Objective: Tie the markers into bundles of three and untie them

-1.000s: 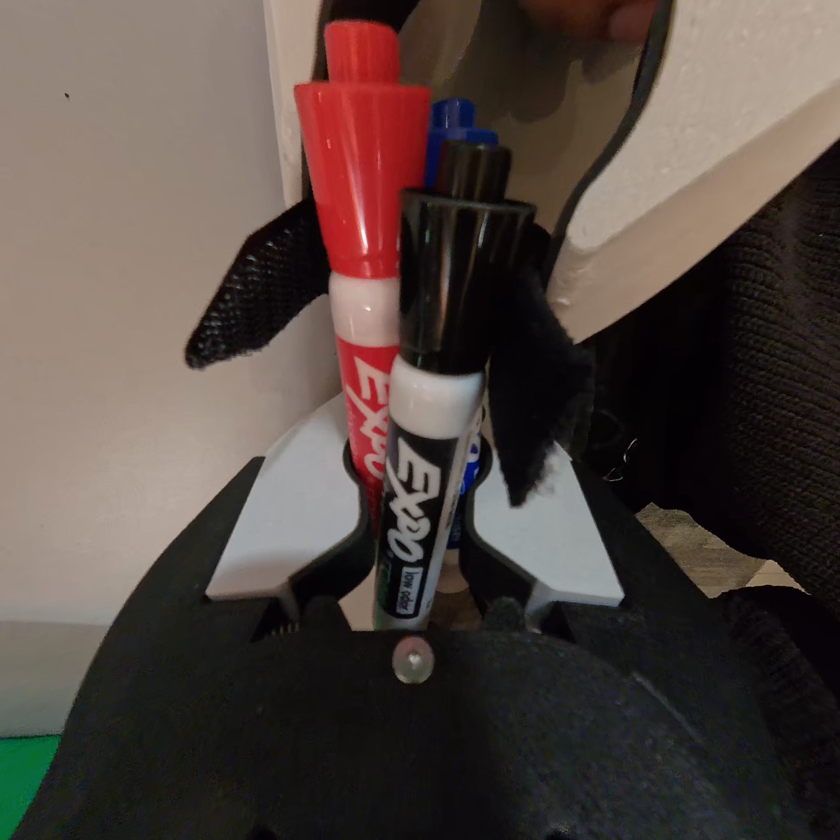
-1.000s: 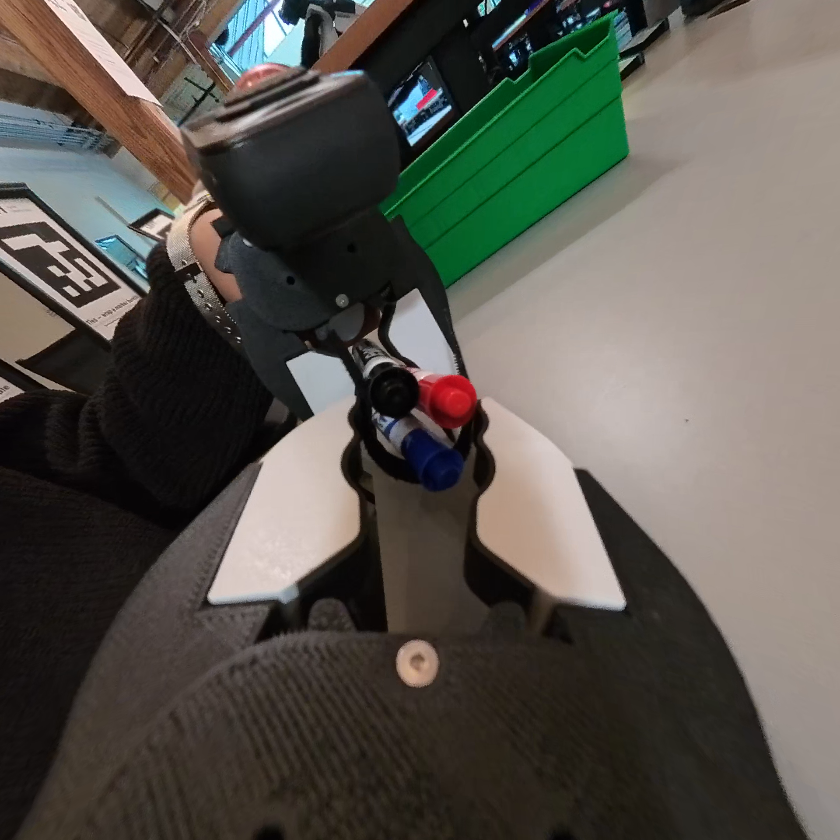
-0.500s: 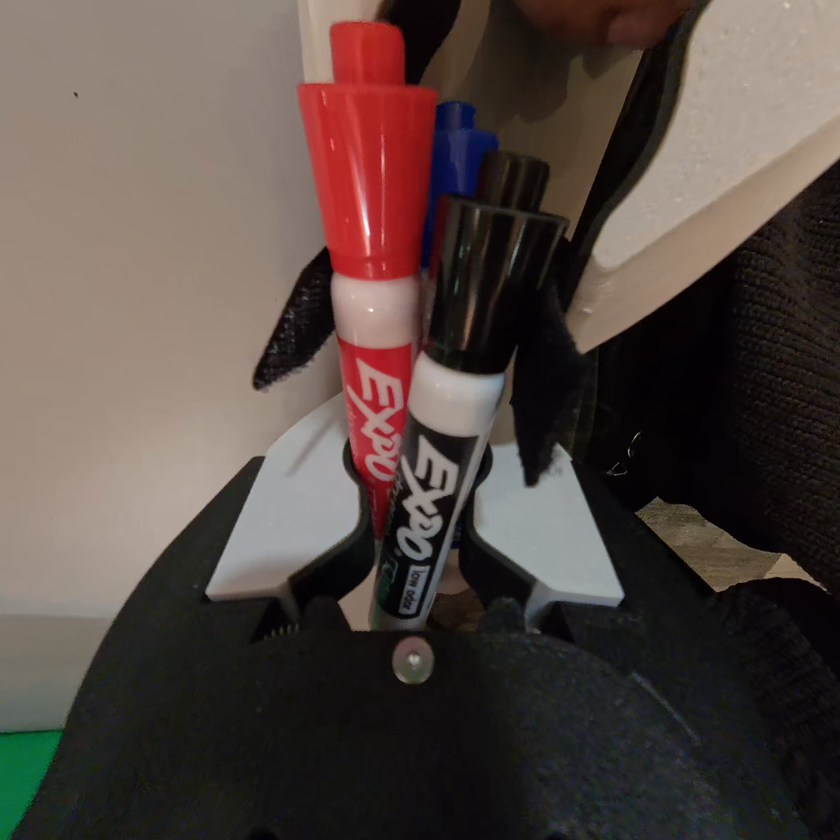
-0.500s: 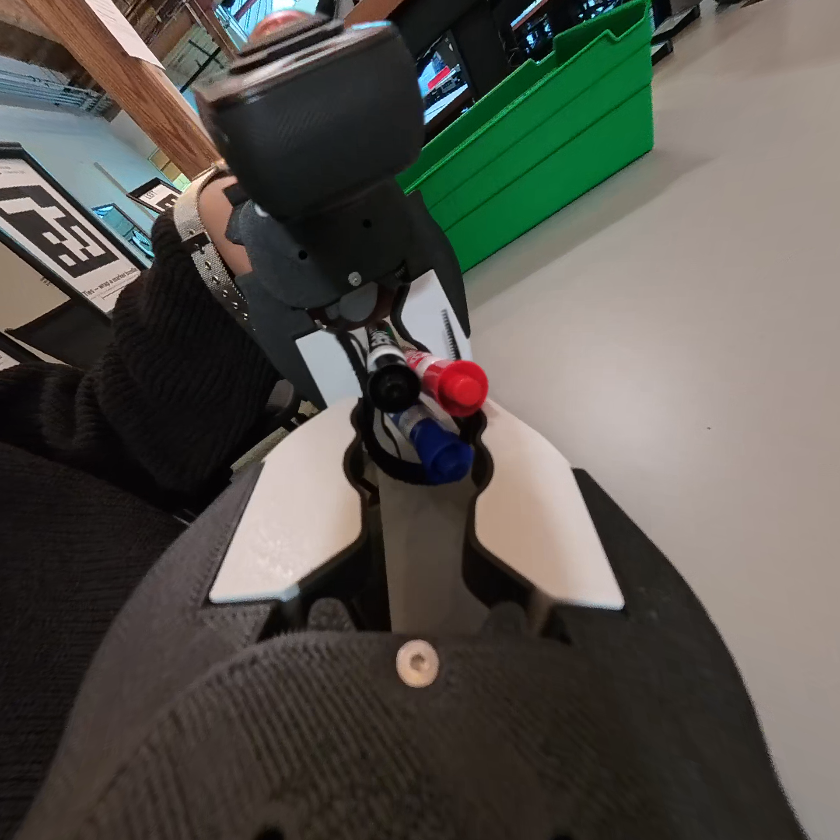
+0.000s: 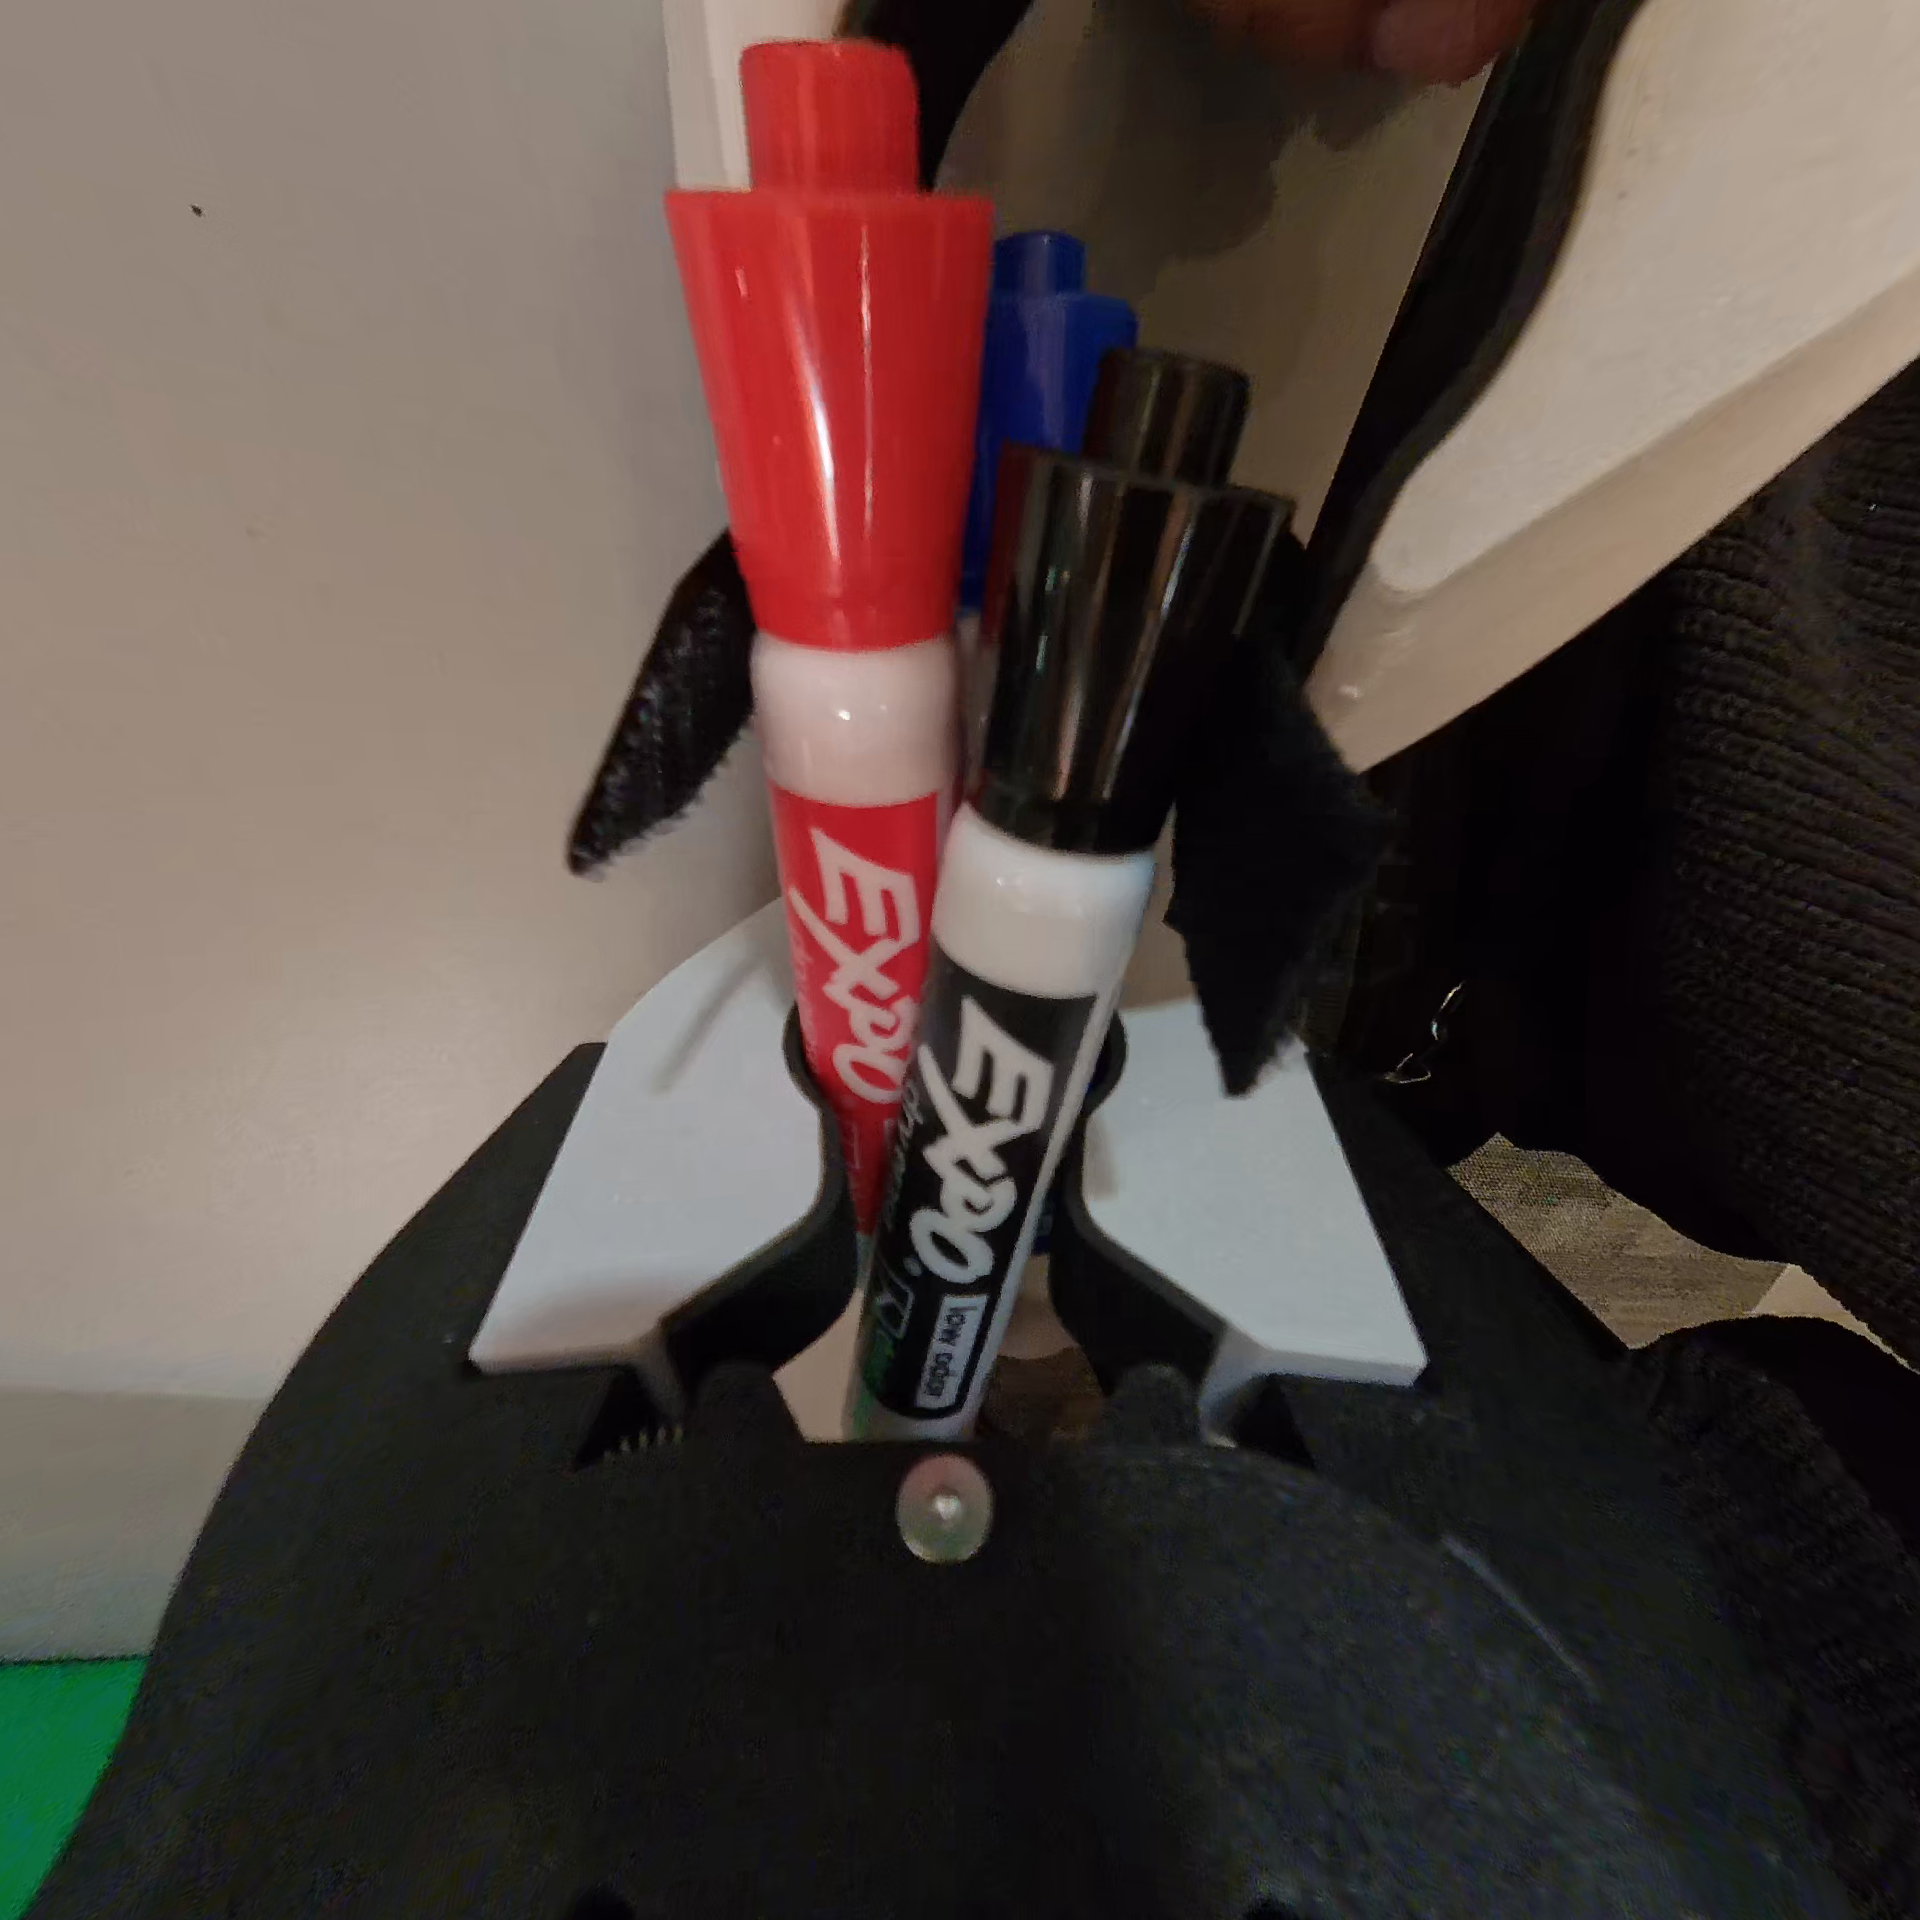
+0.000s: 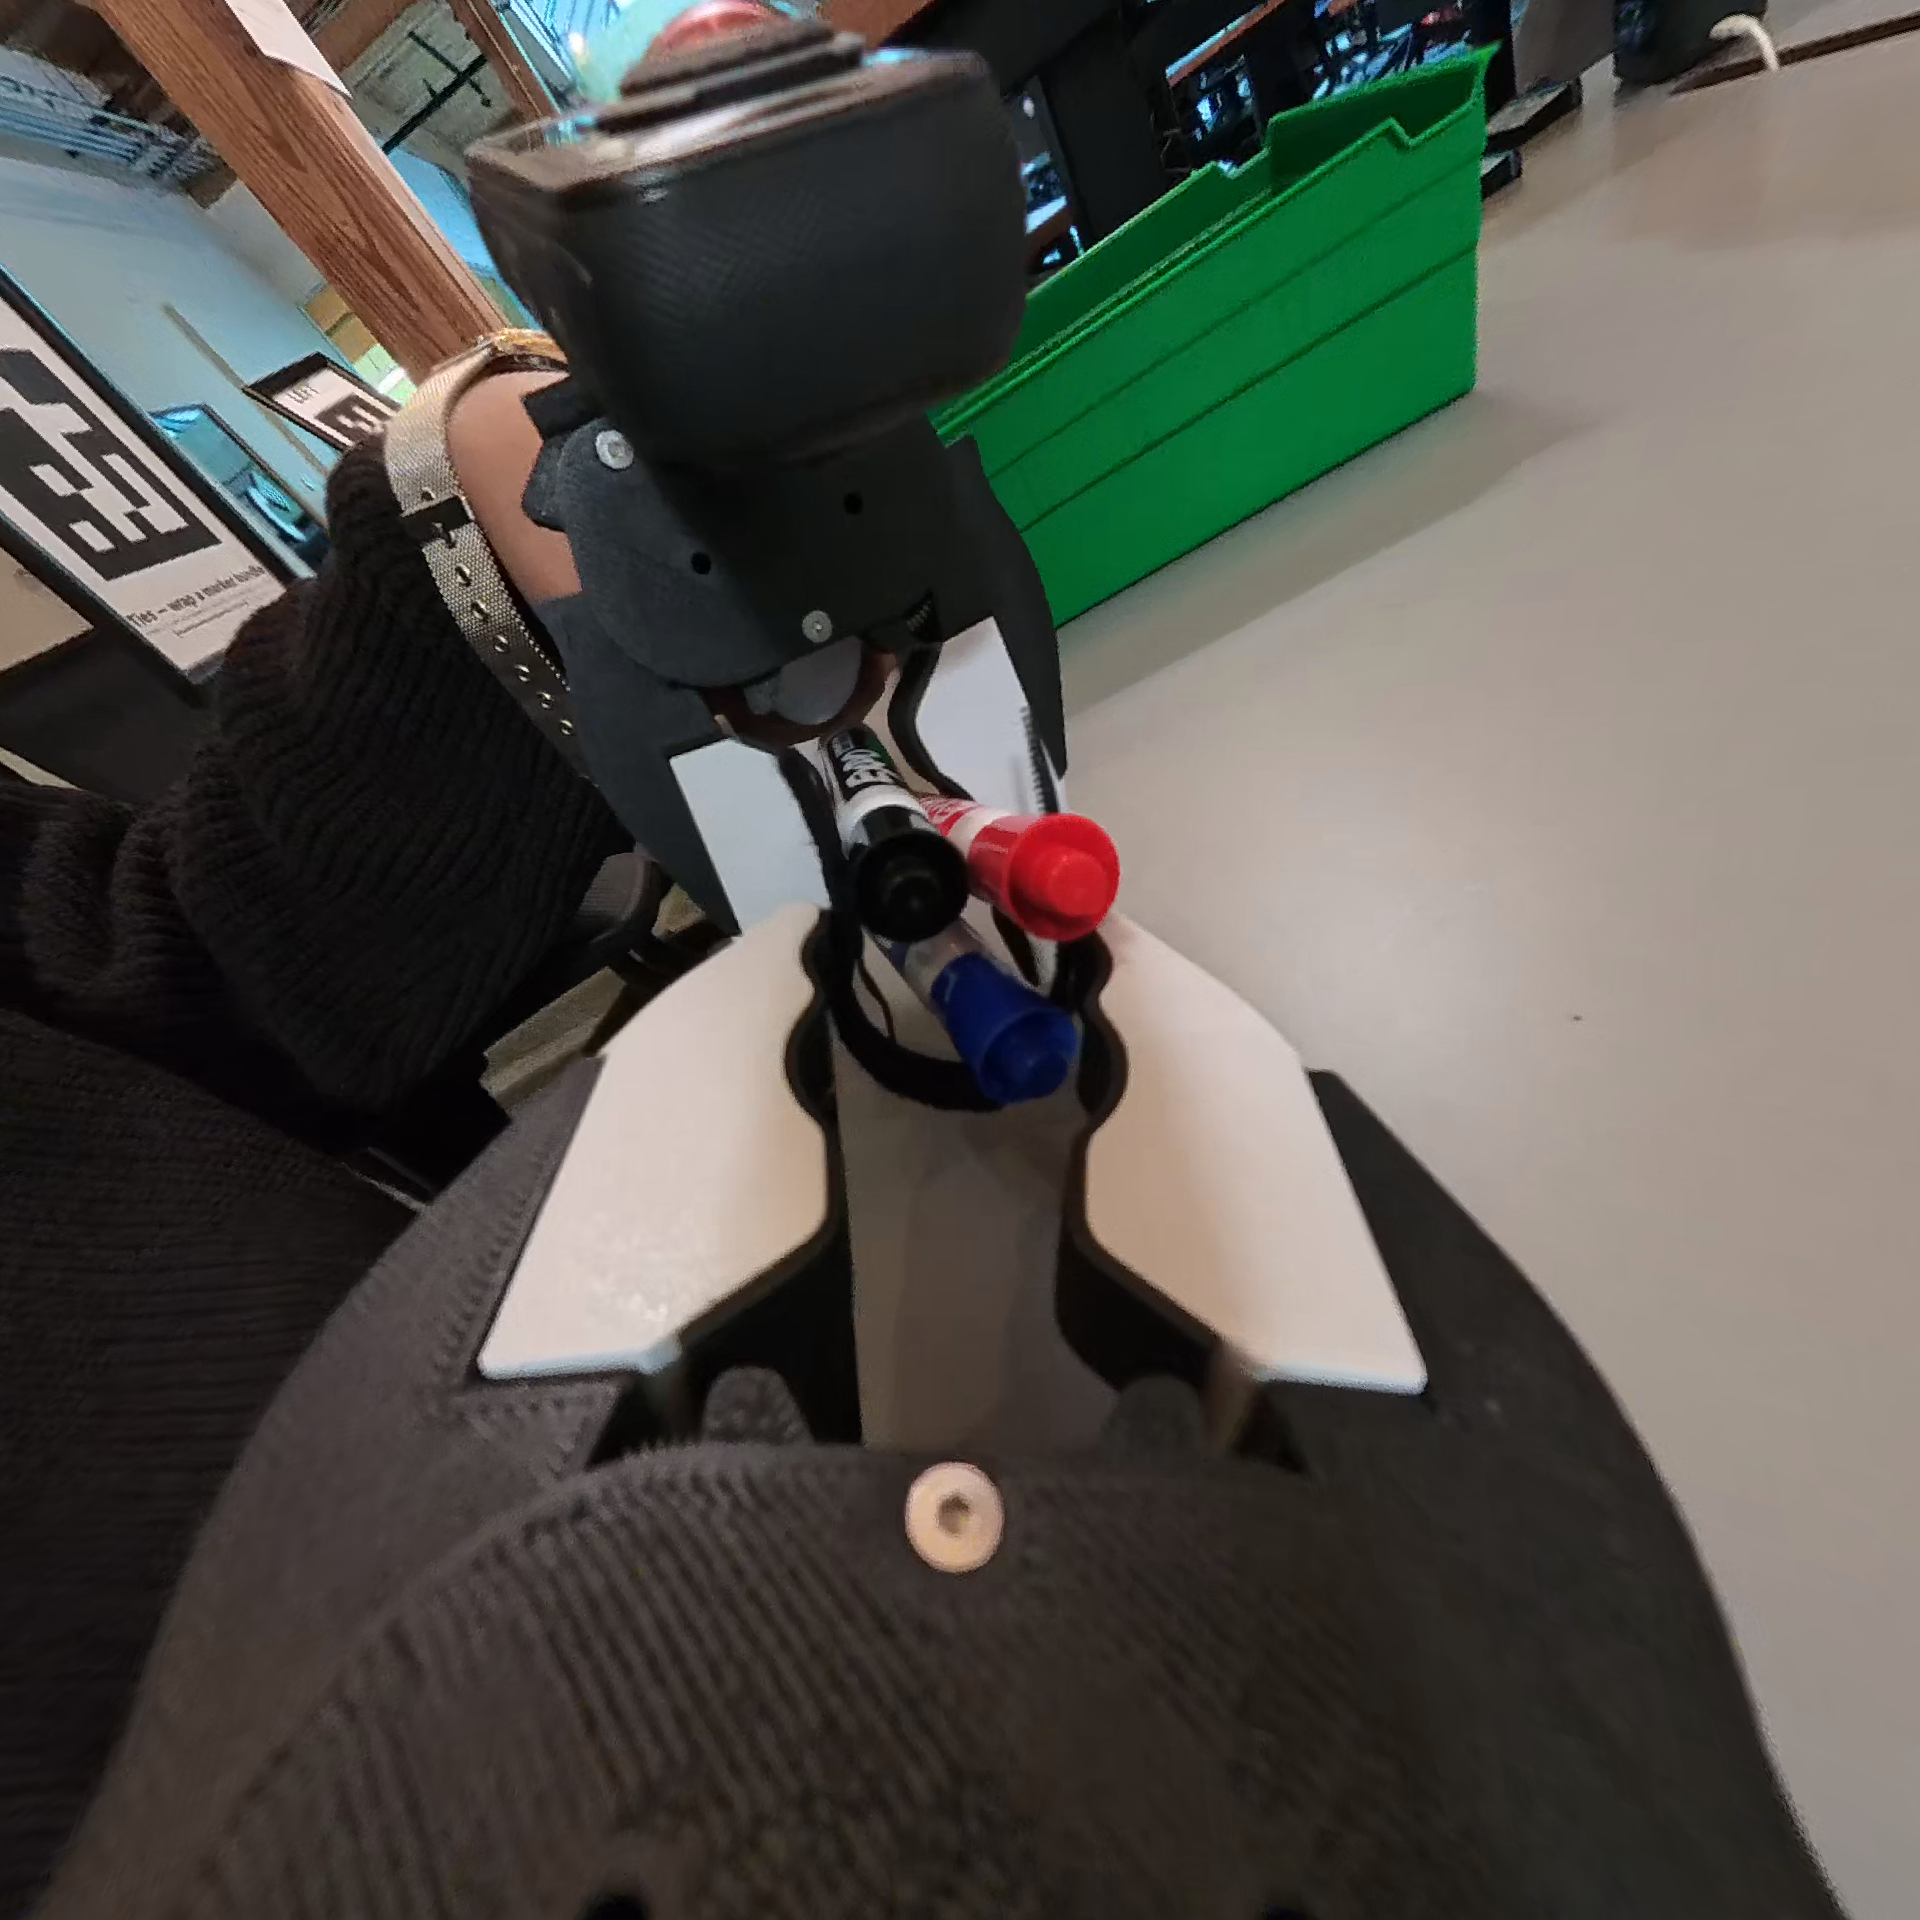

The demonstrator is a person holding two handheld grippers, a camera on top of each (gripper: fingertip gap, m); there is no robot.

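While my left gripper (image 5: pixel 951 1049) clamps the marker barrels at frame centre, caps point up: red marker (image 5: pixel 831 436) upper centre-left, black marker (image 5: pixel 1081 727) just right of it, blue marker (image 5: pixel 1039 343) behind both. Black strap (image 5: pixel 665 758) loops round the bundle, loose ends out both sides. Right wrist view: my right gripper (image 6: pixel 956 1029) sits centre frame, fingers either side of the strap loop by the blue cap; grip state can't be told. Green bin (image 6: pixel 1278 395) upper right on the grey table (image 6: pixel 1558 831).
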